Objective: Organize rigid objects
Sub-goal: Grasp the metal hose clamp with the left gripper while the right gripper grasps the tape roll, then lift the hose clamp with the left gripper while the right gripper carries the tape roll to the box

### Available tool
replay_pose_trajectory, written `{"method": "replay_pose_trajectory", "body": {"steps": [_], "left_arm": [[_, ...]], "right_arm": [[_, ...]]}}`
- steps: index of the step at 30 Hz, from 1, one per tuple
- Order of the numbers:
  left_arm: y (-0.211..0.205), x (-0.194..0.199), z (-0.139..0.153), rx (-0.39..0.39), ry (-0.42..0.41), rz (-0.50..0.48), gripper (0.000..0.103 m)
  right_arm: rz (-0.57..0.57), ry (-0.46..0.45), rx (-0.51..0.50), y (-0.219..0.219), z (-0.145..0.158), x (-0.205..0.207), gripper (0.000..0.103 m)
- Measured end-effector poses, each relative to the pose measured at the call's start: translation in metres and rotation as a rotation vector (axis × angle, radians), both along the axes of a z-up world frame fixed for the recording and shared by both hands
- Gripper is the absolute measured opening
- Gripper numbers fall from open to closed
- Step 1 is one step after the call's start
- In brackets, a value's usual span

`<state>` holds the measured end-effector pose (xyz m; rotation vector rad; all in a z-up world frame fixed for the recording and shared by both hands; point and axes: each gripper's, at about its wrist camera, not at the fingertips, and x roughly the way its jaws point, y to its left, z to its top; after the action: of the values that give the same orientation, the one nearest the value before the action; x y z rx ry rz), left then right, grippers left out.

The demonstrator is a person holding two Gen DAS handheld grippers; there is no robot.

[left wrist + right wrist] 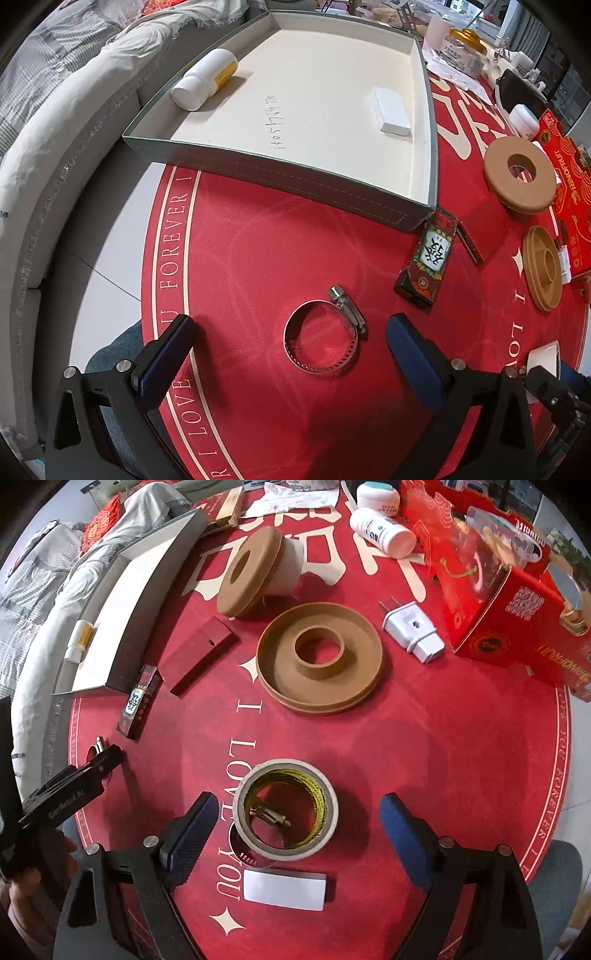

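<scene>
**Two pickups pending, tray half filled**

Left gripper point(291, 341): jaws spread, empty, straddling the hose clamp point(320, 338) flat on the cloth. Best lowered square, pads pinching across the band, clear of the screw housing.
Right gripper point(297, 823): jaws spread, empty, flanking the tape roll point(287, 809).
Tray point(288, 181): beyond, holding bottle point(205, 78) and white block point(390, 109).

Left gripper point(291, 328) jaws spread wide, hose clamp point(322, 338) flat on red mat point(240, 258) between them, touching neither. Tray point(430, 147) beyond holds white bottle point(205, 79) and white block point(390, 110), well apart. Handwriting on tray floor illegible.
</scene>
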<state>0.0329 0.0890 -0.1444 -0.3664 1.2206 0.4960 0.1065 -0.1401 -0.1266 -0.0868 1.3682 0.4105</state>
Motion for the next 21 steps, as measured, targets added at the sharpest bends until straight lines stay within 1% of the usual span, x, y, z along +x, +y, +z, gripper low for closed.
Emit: {"method": "replay_pose_trajectory", "body": {"steps": [1,3,4,5,7,8,9,10,11,13,14,21], "left_arm": [[0.000,0.001,0.000,-0.004,0.006,-0.004,0.103],[-0.002,0.003,0.001,-0.014,0.022,-0.030,0.103],[-0.004,0.006,0.001,-0.023,0.033,-0.051,0.102],[-0.008,0.007,0.001,-0.033,0.048,-0.079,0.102],[-0.013,0.009,0.005,-0.036,0.054,-0.114,0.093],[-0.015,0.009,0.006,-0.037,0.054,-0.121,0.091],[-0.018,0.009,0.008,-0.037,0.052,-0.127,0.085],[-0.021,0.009,0.010,-0.035,0.049,-0.136,0.076],[-0.024,0.009,0.013,-0.032,0.044,-0.149,0.070],[-0.030,0.009,0.017,-0.028,0.038,-0.174,0.042],[-0.032,0.010,0.019,-0.027,0.040,-0.185,0.035],[-0.039,0.002,0.020,-0.046,0.050,-0.172,0.035]], "right_arm": [[-0.002,0.004,0.003,0.001,-0.001,0.001,0.077],[-0.004,0.018,0.001,0.002,-0.003,0.001,0.066],[-0.003,0.013,-0.002,0.003,-0.002,0.001,0.056],[0.000,0.012,-0.002,0.003,-0.001,0.001,0.052],[-0.003,0.021,-0.005,0.003,-0.001,0.001,0.052],[-0.005,0.022,-0.004,0.003,-0.002,0.000,0.052],[-0.009,0.023,-0.007,0.002,-0.001,0.000,0.052],[-0.014,0.021,-0.009,0.001,0.000,-0.001,0.052],[-0.016,0.015,-0.011,0.000,0.001,-0.001,0.052],[-0.017,0.007,-0.013,-0.004,0.005,-0.003,0.052],[-0.016,0.003,-0.014,-0.006,0.007,-0.004,0.052],[-0.035,-0.008,0.000,-0.016,0.014,-0.010,0.052]]}}
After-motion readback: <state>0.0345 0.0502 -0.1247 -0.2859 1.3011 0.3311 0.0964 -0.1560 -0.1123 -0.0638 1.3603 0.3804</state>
